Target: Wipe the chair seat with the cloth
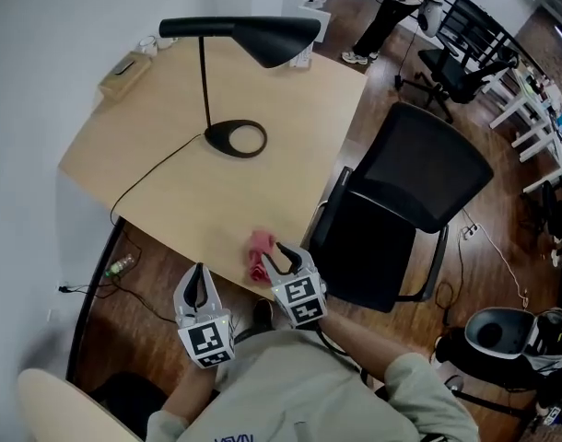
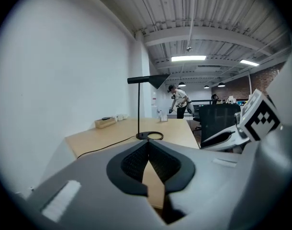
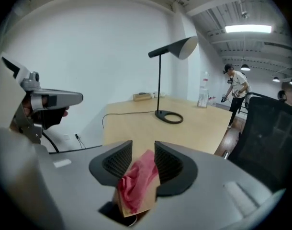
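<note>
In the head view the pink cloth (image 1: 260, 254) lies crumpled on the wooden table (image 1: 216, 81), close to the near edge and just beside the black chair (image 1: 419, 168), whose seat (image 1: 368, 247) sits below and to the right with nothing on it. The right gripper (image 1: 287, 250) hangs right at the cloth, while the left gripper (image 1: 200, 273) is held off the table edge, well clear of both cloth and chair. A black lamp (image 1: 235, 139) stands further back on the table. No wiping is under way. The seat shows no mark either way, so I judge the wiping itself cannot be counted as done from here, and the cloth would have to be carried to the seat for it. In the left gripper view the left gripper (image 2: 147, 143) has its fingers pressed together with nothing between them. The table (image 2: 112, 137) and the chair (image 2: 218, 116) lie beyond it. In the right gripper view the right gripper (image 3: 143, 150) has its fingers standing well apart, and the cloth (image 3: 136, 181) sits loosely in the gap. It brushes the right-hand finger at most and is not squeezed, so it looks to rest on the table (image 3: 136, 123) rather than to be held.
</note>
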Motion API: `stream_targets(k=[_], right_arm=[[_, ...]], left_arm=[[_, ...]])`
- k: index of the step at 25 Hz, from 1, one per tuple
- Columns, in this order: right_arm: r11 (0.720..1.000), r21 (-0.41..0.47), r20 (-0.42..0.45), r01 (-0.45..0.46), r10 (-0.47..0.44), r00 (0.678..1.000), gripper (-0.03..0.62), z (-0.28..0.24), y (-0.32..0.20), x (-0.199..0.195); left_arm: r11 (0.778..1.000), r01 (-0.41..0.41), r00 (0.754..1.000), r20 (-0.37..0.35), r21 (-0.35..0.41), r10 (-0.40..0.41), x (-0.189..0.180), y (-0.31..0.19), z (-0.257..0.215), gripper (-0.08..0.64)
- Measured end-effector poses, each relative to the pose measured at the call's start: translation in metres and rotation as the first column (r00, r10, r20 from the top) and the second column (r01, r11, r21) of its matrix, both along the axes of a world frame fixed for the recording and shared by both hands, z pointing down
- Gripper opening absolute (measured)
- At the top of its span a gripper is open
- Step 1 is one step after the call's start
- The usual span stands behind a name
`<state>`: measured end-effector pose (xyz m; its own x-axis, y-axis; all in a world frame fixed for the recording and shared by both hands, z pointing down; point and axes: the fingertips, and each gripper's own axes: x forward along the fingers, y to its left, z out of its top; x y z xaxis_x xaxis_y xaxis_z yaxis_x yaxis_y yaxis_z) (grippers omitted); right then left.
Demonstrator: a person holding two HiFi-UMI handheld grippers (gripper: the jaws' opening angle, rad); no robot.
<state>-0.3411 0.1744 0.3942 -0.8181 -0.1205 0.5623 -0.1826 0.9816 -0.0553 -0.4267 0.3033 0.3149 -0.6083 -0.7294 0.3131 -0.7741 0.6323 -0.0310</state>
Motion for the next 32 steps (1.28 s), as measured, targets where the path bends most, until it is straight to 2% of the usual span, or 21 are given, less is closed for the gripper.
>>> stream_targets(k=[3, 7, 16, 20, 26, 32], right_arm=[[0.999, -0.037, -0.092, 0.021, -0.024, 0.995, 0.155, 0.038, 0.005, -0.008], [0.999, -0.051, -0.172, 0.014, -0.023, 0.985, 0.169, 0.072, 0.004, -0.013], [0.996, -0.092, -0.274, -0.021, -0.005, 0.962, 0.173, 0.114, 0.008, -0.016], [0.994, -0.09, -0.314, -0.055, 0.024, 0.949, 0.096, 0.127, 0.004, -0.011], [0.99, -0.125, -0.299, -0.068, 0.028, 0.954, 0.066, 0.124, 0.001, -0.008], [0.981, -0.131, -0.202, -0.141, 0.112, 0.973, 0.061, 0.08, -0.02, 0.012]], left_arm=[[1.0, 0.025, 1.0, -0.006, -0.013, -0.025, -0.002, 0.006, 0.001, 0.006], [0.999, 0.015, 1.0, -0.014, -0.034, -0.015, 0.002, 0.003, 0.008, 0.006], [0.995, -0.039, 0.998, -0.049, -0.09, 0.035, 0.006, -0.012, 0.04, 0.006], [0.992, -0.045, 0.996, -0.077, -0.115, 0.036, 0.001, -0.011, 0.054, 0.006], [0.99, -0.053, 0.994, -0.103, -0.131, 0.04, 0.002, -0.004, 0.067, 0.006], [0.99, -0.11, 0.987, -0.123, -0.084, 0.1, 0.013, -0.023, 0.065, 0.006]])
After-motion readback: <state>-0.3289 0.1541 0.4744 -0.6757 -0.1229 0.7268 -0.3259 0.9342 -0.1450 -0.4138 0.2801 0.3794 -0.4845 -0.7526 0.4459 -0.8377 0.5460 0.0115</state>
